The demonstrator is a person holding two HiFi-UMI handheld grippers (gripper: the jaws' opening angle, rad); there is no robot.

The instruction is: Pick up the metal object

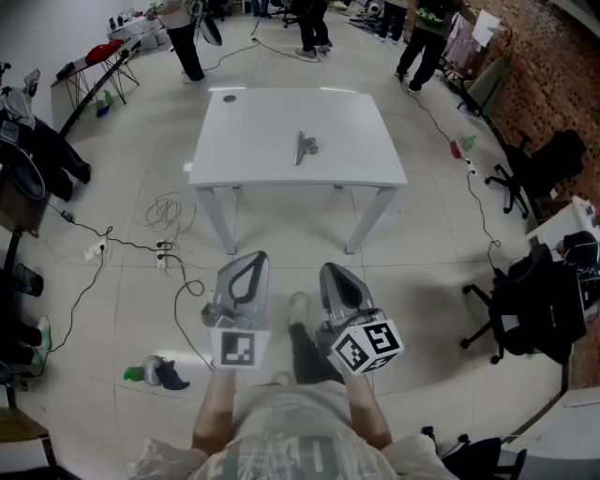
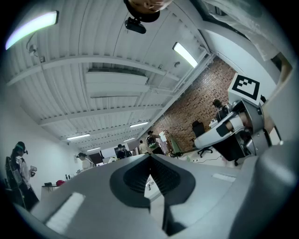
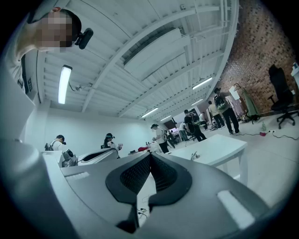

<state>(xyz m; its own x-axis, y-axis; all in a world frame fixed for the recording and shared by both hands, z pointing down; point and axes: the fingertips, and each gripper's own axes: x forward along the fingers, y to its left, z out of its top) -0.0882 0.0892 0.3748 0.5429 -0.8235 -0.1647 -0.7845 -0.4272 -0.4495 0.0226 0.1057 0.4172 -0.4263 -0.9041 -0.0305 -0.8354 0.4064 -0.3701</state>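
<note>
A small metal object lies near the middle of the white table, well ahead of me. It shows tiny on the tabletop in the right gripper view as the metal object. Both grippers hang close to my body, far short of the table and tilted upward. My left gripper is shut with nothing between its jaws. My right gripper is shut and empty too.
Cables and a power strip lie on the floor left of the table. Office chairs stand at the right. A dark and green object lies on the floor near my left foot. People stand beyond the table.
</note>
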